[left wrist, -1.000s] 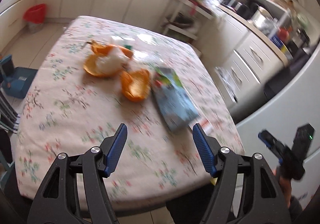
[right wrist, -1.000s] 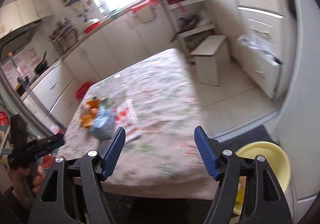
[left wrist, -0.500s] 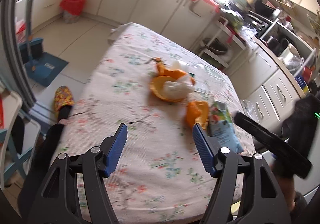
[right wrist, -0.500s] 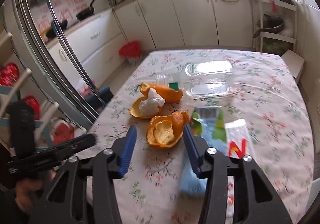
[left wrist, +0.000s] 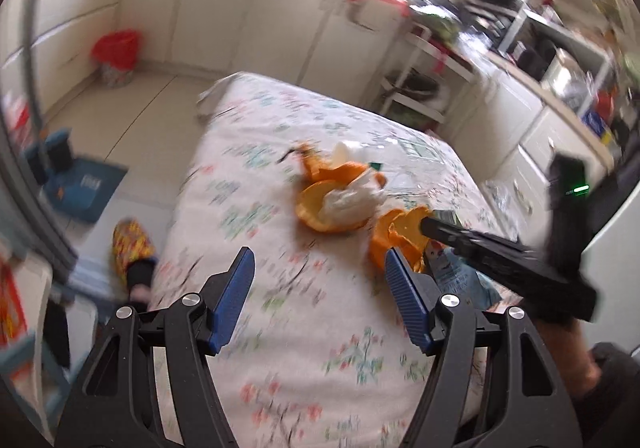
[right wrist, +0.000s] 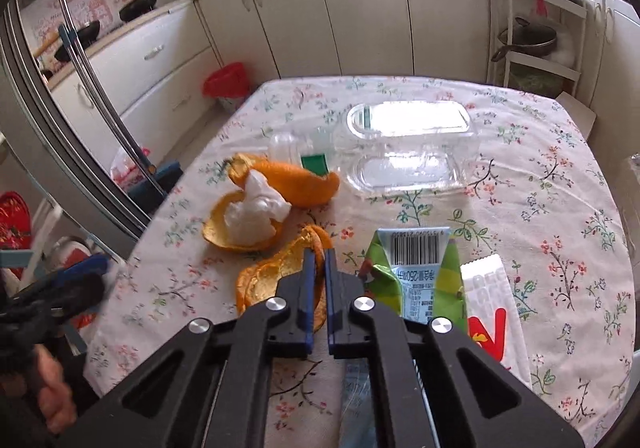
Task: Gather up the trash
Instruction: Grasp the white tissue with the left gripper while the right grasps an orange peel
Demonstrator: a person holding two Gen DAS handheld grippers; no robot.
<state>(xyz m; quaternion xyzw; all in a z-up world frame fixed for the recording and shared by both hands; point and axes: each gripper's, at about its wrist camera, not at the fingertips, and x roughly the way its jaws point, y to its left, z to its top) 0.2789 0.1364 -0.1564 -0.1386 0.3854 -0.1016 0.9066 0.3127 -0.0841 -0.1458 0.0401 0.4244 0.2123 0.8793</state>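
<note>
Trash lies on a floral tablecloth [right wrist: 540, 208]. My right gripper [right wrist: 319, 254] is shut on the rim of the near orange peel [right wrist: 268, 276]; that peel also shows in the left wrist view [left wrist: 400, 232]. Behind it lie a second peel with a crumpled white tissue [right wrist: 256, 208], a third peel [right wrist: 296, 180], a clear plastic clamshell box [right wrist: 404, 152], a green-blue drink carton [right wrist: 420, 272] and a white-red wrapper [right wrist: 492, 304]. My left gripper [left wrist: 320, 288] is open and empty over the table's near left part, left of the peels.
A red-lined bin [right wrist: 226, 84] stands on the floor by the white cabinets [right wrist: 360, 8]. A small clear bottle [right wrist: 286, 146] lies behind the peels. A rack with pots [right wrist: 536, 40] stands at the far right. A slippered foot [left wrist: 132, 248] is left of the table.
My right gripper has closed from part open and now pinches the near orange peel. My left gripper stayed open and shifted slightly closer to the table.
</note>
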